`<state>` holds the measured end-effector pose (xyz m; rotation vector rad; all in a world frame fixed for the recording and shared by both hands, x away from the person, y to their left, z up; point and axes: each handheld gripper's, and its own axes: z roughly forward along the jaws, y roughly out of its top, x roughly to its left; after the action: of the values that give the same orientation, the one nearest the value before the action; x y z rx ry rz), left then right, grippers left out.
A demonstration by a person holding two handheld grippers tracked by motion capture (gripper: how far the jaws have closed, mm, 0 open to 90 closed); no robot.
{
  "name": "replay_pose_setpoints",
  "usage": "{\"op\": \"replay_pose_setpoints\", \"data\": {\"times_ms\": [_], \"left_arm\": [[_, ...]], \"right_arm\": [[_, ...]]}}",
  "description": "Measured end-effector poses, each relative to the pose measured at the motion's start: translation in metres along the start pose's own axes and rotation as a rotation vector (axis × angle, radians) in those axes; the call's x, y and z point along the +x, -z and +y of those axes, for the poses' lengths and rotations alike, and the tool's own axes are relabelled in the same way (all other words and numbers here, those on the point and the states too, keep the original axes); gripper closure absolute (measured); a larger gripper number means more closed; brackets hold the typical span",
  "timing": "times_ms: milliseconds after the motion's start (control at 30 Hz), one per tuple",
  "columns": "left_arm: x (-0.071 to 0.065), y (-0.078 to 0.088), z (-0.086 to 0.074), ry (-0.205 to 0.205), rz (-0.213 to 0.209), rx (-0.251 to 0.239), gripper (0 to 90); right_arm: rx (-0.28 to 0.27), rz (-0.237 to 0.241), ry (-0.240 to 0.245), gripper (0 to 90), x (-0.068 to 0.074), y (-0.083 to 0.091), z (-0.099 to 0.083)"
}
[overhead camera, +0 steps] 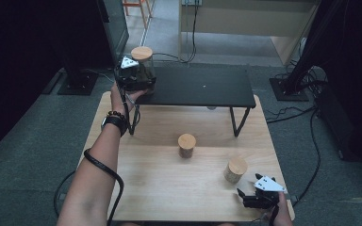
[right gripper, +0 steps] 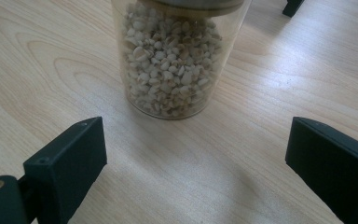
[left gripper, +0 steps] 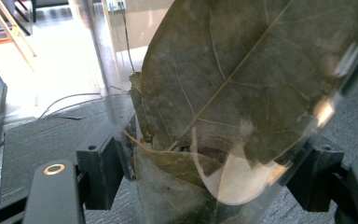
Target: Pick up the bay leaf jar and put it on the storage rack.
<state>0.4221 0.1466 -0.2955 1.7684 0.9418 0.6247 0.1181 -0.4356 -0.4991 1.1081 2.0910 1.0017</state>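
The clear jar of dried leaves that you are working with sits at the left end of the black raised shelf, at its front corner, with its round wooden lid on top. In the left gripper view, a large brown leaf presses against the jar's clear wall, and the two black jaws bear on the jar from either side. So your left gripper is clamped on that jar, your left hand reaching up to the shelf from the table's left side.

Your right gripper rests low at the near right corner of the light wooden table, its jaws spread wide with nothing between them. Just ahead of those jaws, in the right gripper view, stands a clear jar of pale grains, apart from both jaws. From above, that grain jar shows a wooden lid and stands just beside the right gripper.

A third wooden-lidded jar stands near the middle of the table, in front of the shelf and well apart from both grippers.
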Motion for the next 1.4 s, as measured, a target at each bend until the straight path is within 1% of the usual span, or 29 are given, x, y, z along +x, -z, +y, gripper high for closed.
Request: {"op": "replay_pose_setpoints", "data": {"times_ms": [133, 167, 233, 300, 333, 367, 433, 467, 533, 567, 633, 767, 900, 1000, 1200, 1300, 1400], "left_arm": [[0.002, 0.0, -0.002, 0.0, -0.01, -0.009, 24.7], [0.003, 0.0, -0.003, 0.003, -0.02, -0.012, 23.9], [0.004, 0.001, -0.004, 0.004, -0.025, -0.022, 21.2], [0.002, 0.002, -0.005, 0.003, -0.016, -0.032, 17.5], [0.001, 0.002, -0.005, 0.002, -0.01, -0.033, 13.1], [0.001, 0.003, -0.006, 0.005, -0.013, -0.04, 11.8], [-0.002, 0.004, -0.008, 0.013, 0.009, -0.049, 11.7], [-0.001, 0.005, -0.009, 0.021, 0.006, -0.049, 11.2], [-0.001, 0.005, -0.009, 0.022, 0.009, -0.04, 2.6], [-0.003, 0.006, -0.01, 0.017, 0.017, -0.036, 2.6], [-0.003, 0.008, -0.012, 0.021, 0.017, -0.031, 0.5], [-0.003, 0.015, -0.017, 0.031, 0.014, -0.034, 0.0], [-0.005, 0.024, -0.021, 0.013, 0.001, -0.029, 0.0], [-0.009, 0.032, -0.024, -0.008, 0.005, -0.023, 0.0], [-0.013, 0.044, -0.031, -0.004, 0.002, -0.035, 0.0], [-0.014, 0.051, -0.035, 0.009, 0.0, -0.045, 0.0], [-0.016, 0.057, -0.039, 0.007, -0.005, -0.051, 0.2]], "right_arm": [[-0.001, 0.0, -0.001, 5.0, 0.0, 0.0, 0.0], [-0.001, 0.0, -0.002, 5.0, 0.0, 0.0, 0.0], [-0.002, -0.002, -0.003, 5.0, 0.0, 0.0, 0.0], [-0.003, -0.002, -0.003, 5.0, 0.0, 0.0, 0.0], [-0.003, -0.002, -0.003, 5.0, 0.0, 0.0, 0.0], [-0.003, -0.002, -0.004, 5.0, 0.0, 0.0, 0.0], [-0.003, -0.003, -0.004, 5.0, 0.0, 0.0, 0.0], [-0.003, -0.003, -0.004, 5.0, 0.0, 0.0, 0.0], [-0.004, -0.005, -0.006, 5.0, 0.0, 0.0, 0.0], [-0.005, -0.005, -0.008, 5.0, 0.0, 0.0, -0.001], [-0.005, -0.004, -0.008, 5.0, -0.001, 0.0, -0.001], [-0.006, -0.002, -0.009, 5.0, -0.001, 0.0, -0.001], [-0.004, -0.003, -0.01, 5.0, -0.001, 0.0, 0.0], [-0.003, -0.004, -0.009, 5.0, -0.001, 0.0, 0.0], [-0.003, -0.008, -0.009, 5.0, 0.0, 0.0, 0.0], [-0.004, -0.009, -0.008, 5.0, 0.001, 0.0, 0.0], [-0.005, -0.011, -0.008, 5.0, 0.001, 0.0, 0.0]]}}
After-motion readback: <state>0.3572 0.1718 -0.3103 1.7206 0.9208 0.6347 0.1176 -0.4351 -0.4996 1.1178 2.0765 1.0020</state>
